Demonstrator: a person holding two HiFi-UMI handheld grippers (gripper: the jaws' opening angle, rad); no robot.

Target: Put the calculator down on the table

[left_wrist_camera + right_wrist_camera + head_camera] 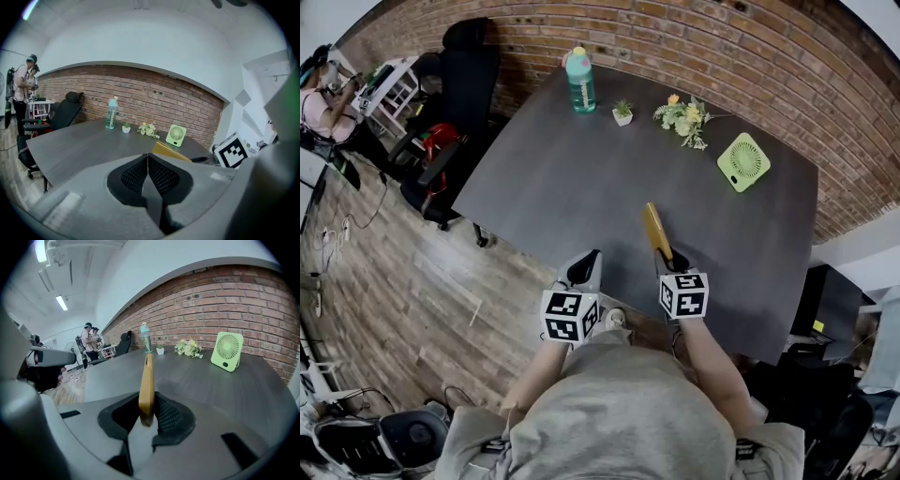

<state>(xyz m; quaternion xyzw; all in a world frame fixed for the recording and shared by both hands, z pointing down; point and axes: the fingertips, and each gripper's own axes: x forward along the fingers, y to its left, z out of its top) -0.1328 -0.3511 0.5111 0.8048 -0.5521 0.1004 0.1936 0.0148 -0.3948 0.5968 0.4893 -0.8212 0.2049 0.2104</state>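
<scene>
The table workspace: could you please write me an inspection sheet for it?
Surface: dark table, bare in the middle.
Job's things: yellow calculator, on edge, over the table.
Clutter: bottle, potted plant, flowers, green fan near the far edge.
Grippers: right gripper shut on the calculator; left gripper shut, empty.
Cables: loose cable on the floor at left.
Surroundings: brick wall, office chair, person far left.

Left forearm [538, 367] and right forearm [701, 352] reach forward side by side; left gripper [584, 269] has its jaws pressed together, empty; right gripper [666, 258], just right of it, tilts downward, clamped on the edge-up calculator [655, 230].
</scene>
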